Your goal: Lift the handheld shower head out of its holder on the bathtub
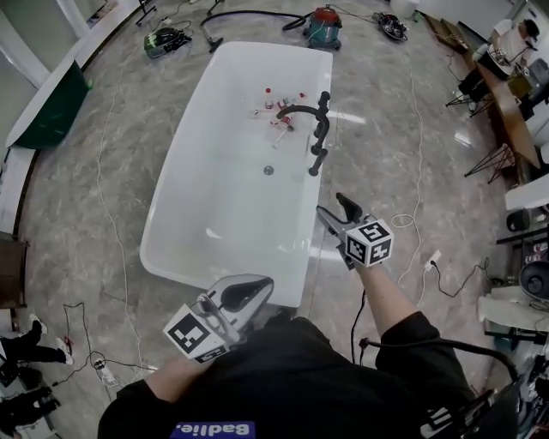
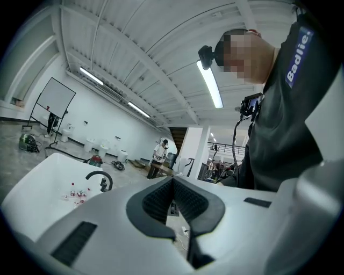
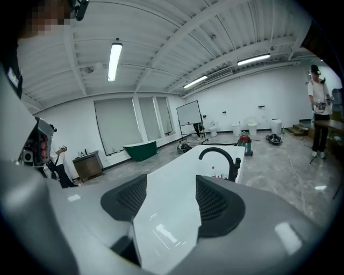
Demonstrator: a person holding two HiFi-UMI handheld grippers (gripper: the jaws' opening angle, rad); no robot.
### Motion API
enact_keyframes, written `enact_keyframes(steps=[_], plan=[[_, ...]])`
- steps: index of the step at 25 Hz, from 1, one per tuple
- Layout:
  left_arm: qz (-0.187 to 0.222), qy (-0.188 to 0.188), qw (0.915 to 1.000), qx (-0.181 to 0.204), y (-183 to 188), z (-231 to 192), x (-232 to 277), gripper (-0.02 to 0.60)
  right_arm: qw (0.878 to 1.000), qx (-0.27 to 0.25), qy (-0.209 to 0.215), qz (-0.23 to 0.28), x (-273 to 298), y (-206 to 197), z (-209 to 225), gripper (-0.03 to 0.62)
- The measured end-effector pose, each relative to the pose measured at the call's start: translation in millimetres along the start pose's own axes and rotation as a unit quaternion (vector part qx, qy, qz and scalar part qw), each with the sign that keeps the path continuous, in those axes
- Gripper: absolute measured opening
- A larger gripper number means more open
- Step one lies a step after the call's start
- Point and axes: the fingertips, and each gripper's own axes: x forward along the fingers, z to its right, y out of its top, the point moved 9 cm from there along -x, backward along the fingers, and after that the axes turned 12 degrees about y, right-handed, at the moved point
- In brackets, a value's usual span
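A white freestanding bathtub (image 1: 184, 201) fills the middle of the head view. On its right rim stands a black arched faucet (image 1: 302, 110), and the black handheld shower head (image 1: 320, 154) hangs in its holder beside it. My right gripper (image 1: 333, 207) hovers at the tub's near right corner, short of the shower, and is open with nothing in it. Between its pads the right gripper view shows the tub (image 3: 172, 215) and the faucet (image 3: 217, 154) further off. My left gripper (image 1: 244, 293) is by the tub's near end, close to my body, with its jaws shut and nothing between them.
Several small bottles (image 1: 279, 107) lie in the tub near the drain (image 1: 268, 170). A red and teal vacuum (image 1: 324, 26) and hoses sit beyond the tub. Cables and a power strip (image 1: 431, 257) lie on the floor at right. Desks stand far right, and a green tub (image 1: 51, 111) far left.
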Motion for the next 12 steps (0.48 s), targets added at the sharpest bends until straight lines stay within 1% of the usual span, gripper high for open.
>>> enact_keyframes(steps=[7, 12], plan=[[-0.008, 0.019, 0.9996, -0.018, -13, -19, 5, -0.006, 0.998, 0.039, -0.056, -0.010, 34, -17, 74, 0.252], [-0.028, 0.024, 0.9988, -0.032, -24, -31, 9, -0.006, 0.995, 0.059, -0.082, -0.014, 58, -22, 117, 0.252]])
